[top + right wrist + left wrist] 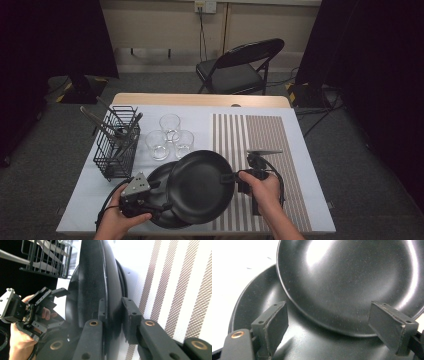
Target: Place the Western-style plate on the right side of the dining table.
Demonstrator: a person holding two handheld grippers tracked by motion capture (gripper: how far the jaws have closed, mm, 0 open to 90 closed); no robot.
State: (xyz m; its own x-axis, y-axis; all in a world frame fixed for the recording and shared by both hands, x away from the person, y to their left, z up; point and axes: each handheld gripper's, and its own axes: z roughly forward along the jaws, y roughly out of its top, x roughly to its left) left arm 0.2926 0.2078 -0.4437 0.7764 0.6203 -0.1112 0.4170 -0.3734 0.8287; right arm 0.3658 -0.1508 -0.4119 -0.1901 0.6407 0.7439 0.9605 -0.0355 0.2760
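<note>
Black and glossy, the upper plate (200, 186) is pinched by its right rim in the right gripper (113, 312), whose jaws press on the edge from both sides. That single edge grip carries the whole plate, which hangs tilted over the lower plate (159, 182) still lying on the table (90, 192). The left gripper (150, 200), at the upper plate's left, stands with its jaws spread wide and nothing between the pads.

The main risk is likely a slip: the glazed rim is smooth and the plate's weight levers against a narrow bite, so it could swivel or drop onto the lower plate and chip both. A hasty swing could also knock the spread left jaws.

Beyond the upper plate stand three glasses (169, 136), close together; a rim sweeping that way could topple them. Left of these, the wire cutlery basket (118, 145) looks less exposed.
</note>
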